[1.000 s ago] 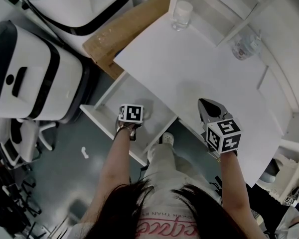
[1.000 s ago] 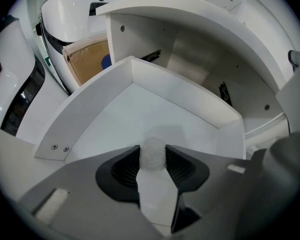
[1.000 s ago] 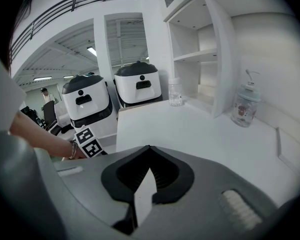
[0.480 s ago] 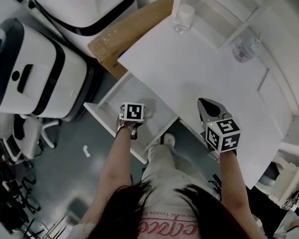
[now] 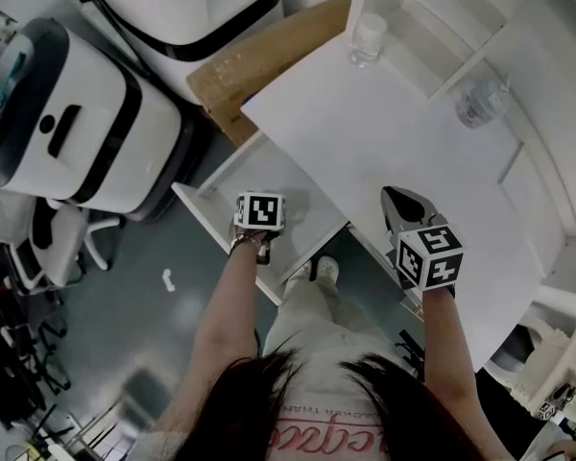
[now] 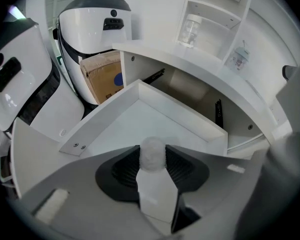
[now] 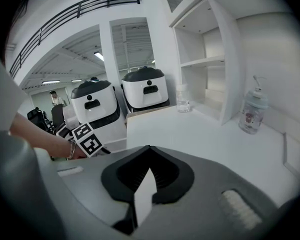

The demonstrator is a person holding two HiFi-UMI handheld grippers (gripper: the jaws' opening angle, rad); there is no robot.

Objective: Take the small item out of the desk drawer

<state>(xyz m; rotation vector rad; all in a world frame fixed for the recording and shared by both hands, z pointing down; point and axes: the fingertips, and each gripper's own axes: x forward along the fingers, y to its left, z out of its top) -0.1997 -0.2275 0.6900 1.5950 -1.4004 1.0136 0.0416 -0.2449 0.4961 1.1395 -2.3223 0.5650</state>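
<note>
The desk drawer point(image 5: 207, 211) stands pulled out below the white desk top point(image 5: 394, 142). My left gripper point(image 5: 262, 217) hovers over the drawer's near right part, its marker cube hiding the jaws in the head view. In the left gripper view the left gripper point(image 6: 152, 158) is shut on a small white fluffy ball point(image 6: 152, 150), held above the drawer's bare white floor point(image 6: 140, 121). My right gripper point(image 5: 403, 206) hangs over the desk's front edge. Seen in its own view, the right gripper point(image 7: 147, 178) is shut with nothing in it.
Two large white-and-black machines point(image 5: 67, 133) stand left of the desk, with a cardboard box point(image 5: 269, 51) beside them. A clear cup point(image 5: 368, 36) and a pump bottle point(image 5: 482, 101) sit by the white shelf unit at the back. The person's legs and shoes point(image 5: 324, 269) are under the desk.
The head view has drifted, so the whole scene sits a little further right. Both grippers stay about where they were, and the left one keeps the white ball.
</note>
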